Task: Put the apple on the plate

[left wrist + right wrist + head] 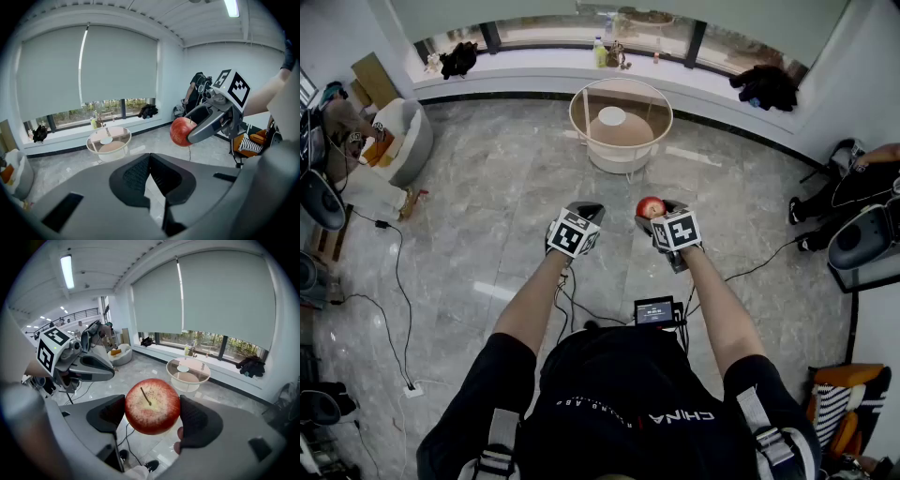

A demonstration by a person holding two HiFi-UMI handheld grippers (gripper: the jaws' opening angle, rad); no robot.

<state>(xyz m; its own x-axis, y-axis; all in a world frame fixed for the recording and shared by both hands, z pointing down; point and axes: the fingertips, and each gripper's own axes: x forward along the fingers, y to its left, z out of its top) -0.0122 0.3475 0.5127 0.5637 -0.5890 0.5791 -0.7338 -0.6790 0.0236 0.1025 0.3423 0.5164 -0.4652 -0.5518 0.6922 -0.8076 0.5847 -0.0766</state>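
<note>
Red, with a pale speckled patch around its stem, the apple (pixel 152 406) sat between the two dark pads of the right gripper (pixel 658 214). We saw those jaws standing wide apart and pressing on the fruit from either side, so the apple was held in the air above the floor (pixel 506 187), stem turned toward the gripper's camera. The floor was grey polished stone, with thin black cables (pixel 397 281) trailing across it at the left.

Just beside it, at the same height, we saw the left gripper (pixel 584 212). Its jaws were closed tip to tip and nothing lay between them (its own view showed only the two pads meeting). Both grippers pointed forward and downward, each at the end of a bare forearm, and each carried a cube with black-and-white square markers.

Well ahead of the grippers stood a low round table (pixel 666 127) with a clear top and a cream rim. On that top lay a small white plate (pixel 612 116), well apart from the apple and with nothing on it. Beyond the table ran a long white window sill (pixel 534 61) under a row of windows, with a few bottles and dark bundles on it. We could not tell what the bundles were.
</note>
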